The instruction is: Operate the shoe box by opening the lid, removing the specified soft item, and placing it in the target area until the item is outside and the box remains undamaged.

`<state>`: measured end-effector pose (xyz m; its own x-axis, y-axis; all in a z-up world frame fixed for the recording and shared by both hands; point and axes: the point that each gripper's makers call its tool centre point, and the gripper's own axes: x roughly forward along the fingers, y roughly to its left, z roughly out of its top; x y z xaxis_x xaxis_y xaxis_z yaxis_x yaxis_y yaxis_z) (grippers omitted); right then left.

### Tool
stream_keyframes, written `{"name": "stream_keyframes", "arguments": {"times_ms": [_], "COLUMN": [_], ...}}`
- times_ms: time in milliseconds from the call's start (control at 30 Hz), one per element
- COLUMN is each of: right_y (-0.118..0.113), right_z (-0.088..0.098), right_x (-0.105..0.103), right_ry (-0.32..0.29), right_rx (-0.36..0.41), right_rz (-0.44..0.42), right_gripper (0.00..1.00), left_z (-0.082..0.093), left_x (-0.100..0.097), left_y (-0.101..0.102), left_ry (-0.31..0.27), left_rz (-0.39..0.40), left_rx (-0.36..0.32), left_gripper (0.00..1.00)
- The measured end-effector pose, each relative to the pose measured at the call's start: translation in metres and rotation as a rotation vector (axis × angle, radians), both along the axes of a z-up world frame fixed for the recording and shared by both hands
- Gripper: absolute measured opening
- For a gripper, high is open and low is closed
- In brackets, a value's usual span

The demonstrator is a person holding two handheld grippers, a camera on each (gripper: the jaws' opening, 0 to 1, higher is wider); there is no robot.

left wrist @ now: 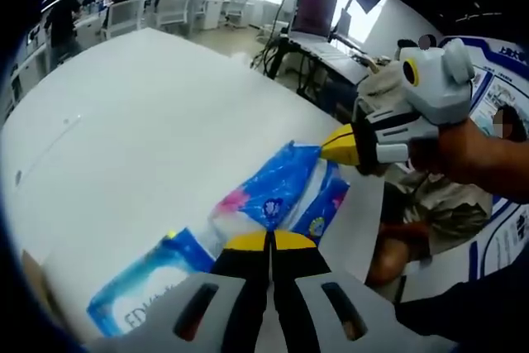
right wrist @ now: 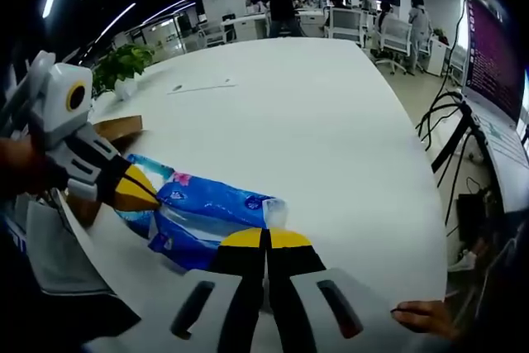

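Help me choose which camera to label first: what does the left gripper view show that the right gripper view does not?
Left gripper view: a seated person's legs past the table's edge, and an arm holding the right tool.

Right gripper view: a potted green plant, a brown cardboard box and a hand at the table's near edge.

Both: the white table, the blue plastic tissue pack, and the two yellow-tipped tools, the left tool included, each closed at one end of the pack.
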<state>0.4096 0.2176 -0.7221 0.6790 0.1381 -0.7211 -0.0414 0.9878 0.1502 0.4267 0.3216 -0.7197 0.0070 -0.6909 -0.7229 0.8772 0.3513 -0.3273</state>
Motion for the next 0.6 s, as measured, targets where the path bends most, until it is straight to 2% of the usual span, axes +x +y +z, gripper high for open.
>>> {"name": "stream_keyframes", "arguments": {"times_ms": [600], "right_y": [0.0], "right_z": [-0.025], "right_x": [0.002], "right_ry": [0.036], "right_rx": [-0.002], "right_rz": [0.028], "right_gripper": [0.0], "left_z": [-0.022], "left_x": [0.003], "left_y": [0.0], "left_ry": [0.028], "left_rz": [0.025], "left_rx": [0.034], "left_gripper": [0.0]}}
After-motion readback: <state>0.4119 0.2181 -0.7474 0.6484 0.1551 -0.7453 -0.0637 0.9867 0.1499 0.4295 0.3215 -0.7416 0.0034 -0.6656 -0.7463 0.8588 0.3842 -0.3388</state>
